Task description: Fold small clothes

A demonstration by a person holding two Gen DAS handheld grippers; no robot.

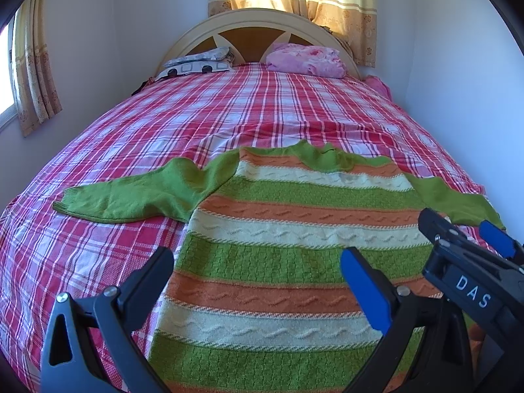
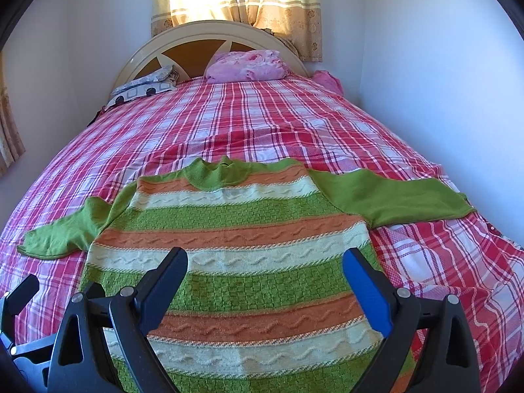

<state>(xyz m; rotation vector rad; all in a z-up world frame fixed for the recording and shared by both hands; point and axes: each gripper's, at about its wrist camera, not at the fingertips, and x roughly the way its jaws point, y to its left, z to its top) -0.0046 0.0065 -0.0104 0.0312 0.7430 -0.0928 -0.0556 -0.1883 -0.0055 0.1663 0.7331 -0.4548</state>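
A small knitted sweater (image 1: 278, 229) with green, orange and cream stripes lies flat on the bed, collar away from me, both green sleeves spread sideways. It also shows in the right wrist view (image 2: 235, 239). My left gripper (image 1: 257, 262) is open and empty above the sweater's lower left part. My right gripper (image 2: 265, 263) is open and empty above the sweater's lower middle. The right gripper also appears at the right edge of the left wrist view (image 1: 458, 226). The left sleeve (image 1: 131, 196) and right sleeve (image 2: 393, 196) lie flat.
The bed has a red and white plaid sheet (image 1: 229, 114). A patterned pillow (image 1: 196, 64) and a pink pillow (image 1: 304, 59) lie by the headboard (image 1: 255, 23). Walls stand close on both sides, and curtained windows are behind and to the left.
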